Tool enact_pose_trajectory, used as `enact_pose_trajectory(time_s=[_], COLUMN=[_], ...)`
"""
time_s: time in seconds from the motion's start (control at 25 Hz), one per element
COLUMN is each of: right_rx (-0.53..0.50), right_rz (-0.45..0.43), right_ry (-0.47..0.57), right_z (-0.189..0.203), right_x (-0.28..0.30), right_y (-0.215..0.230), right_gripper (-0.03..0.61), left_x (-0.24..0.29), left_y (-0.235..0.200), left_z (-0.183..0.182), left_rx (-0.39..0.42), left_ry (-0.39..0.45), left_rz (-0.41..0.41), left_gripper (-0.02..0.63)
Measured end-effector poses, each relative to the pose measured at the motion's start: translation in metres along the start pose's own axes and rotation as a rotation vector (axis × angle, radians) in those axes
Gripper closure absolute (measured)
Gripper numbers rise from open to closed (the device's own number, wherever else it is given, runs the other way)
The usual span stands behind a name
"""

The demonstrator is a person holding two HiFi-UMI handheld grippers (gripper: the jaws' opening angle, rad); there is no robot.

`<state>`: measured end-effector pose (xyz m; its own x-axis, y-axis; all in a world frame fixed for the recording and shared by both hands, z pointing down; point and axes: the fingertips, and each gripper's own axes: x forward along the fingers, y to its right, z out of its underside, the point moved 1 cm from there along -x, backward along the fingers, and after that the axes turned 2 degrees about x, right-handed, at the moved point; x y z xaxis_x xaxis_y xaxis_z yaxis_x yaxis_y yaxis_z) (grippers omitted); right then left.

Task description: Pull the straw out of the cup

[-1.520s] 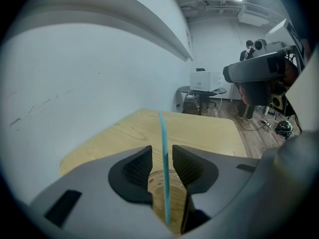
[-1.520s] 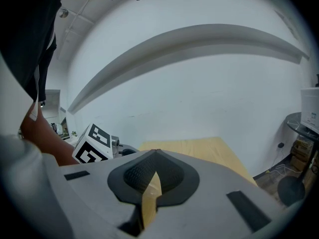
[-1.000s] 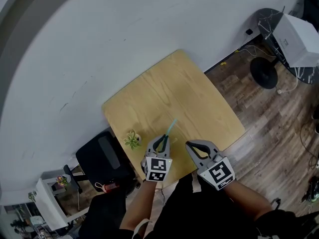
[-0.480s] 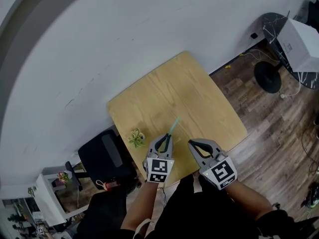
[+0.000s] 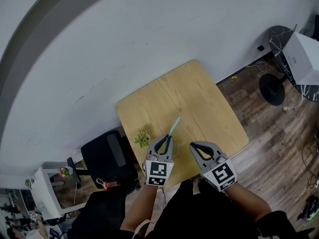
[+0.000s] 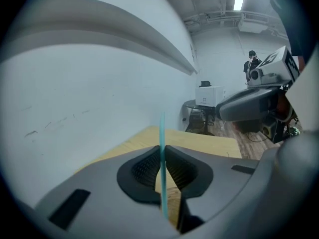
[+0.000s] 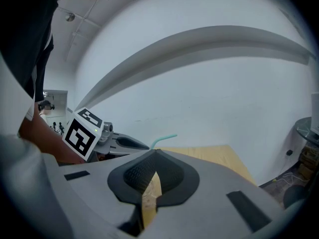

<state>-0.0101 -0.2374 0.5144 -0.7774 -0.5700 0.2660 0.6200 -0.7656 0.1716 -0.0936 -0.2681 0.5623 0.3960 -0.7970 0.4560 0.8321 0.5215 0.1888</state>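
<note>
A thin teal straw [image 5: 173, 127] with a bent top is pinched between the pads of my left gripper [image 5: 166, 138], which is shut on it above the near edge of the wooden table [image 5: 199, 98]. In the left gripper view the straw [image 6: 162, 133] runs upright through my left gripper [image 6: 162, 149], its lower end hanging free below the pads. My right gripper [image 5: 194, 146] hovers just to the right, its tips meeting with nothing visible between them. The right gripper view shows my right gripper [image 7: 153, 153] shut, with the straw's bent top [image 7: 163, 139] beyond it. No cup can be made out.
A small green plant [image 5: 142, 138] stands at the table's near left corner. A black chair [image 5: 107, 156] sits left of the table. A white wall runs behind. On the wooden floor to the right are a round black stand base [image 5: 273, 88] and cables.
My left gripper has risen a little with the straw still pinched in it. The right gripper has stayed where it was.
</note>
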Motion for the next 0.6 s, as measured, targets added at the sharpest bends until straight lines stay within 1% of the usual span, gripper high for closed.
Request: enact_pose_trajectory(time_s=[0.16,0.28,0.36,0.48,0.6], right_rx=[0.010,0.016,-0.029,-0.107,-0.119], right_rz=[-0.001,0.031,0.051,0.046,0.043], right_ry=[0.004,0.001,-0.001,0.007,0.022], right_z=[-0.004,-0.004,-0.006,-0.017,-0.031], right_x=[-0.002,-0.008,-0.012,-0.016,-0.015], right_y=[-0.004,0.002,0.008,0.012,0.011], right_gripper=[0.560,0.560,0.560,0.560,0.560], left_x=[-0.017,-0.031,-0.041,-0.055,-0.071], left_y=[-0.011,-0.017,-0.022,-0.029,-0.035], left_z=[-0.020,-0.035,-0.044,-0.058,-0.070], left_rx=[-0.012,-0.026,-0.030,-0.044,-0.076], left_ry=[0.048,0.090,0.117,0.159,0.204], left_rz=[-0.041,-0.073,-0.091,-0.120,-0.146], left_gripper=[0.564,0.565,0.565,0.565,0.564])
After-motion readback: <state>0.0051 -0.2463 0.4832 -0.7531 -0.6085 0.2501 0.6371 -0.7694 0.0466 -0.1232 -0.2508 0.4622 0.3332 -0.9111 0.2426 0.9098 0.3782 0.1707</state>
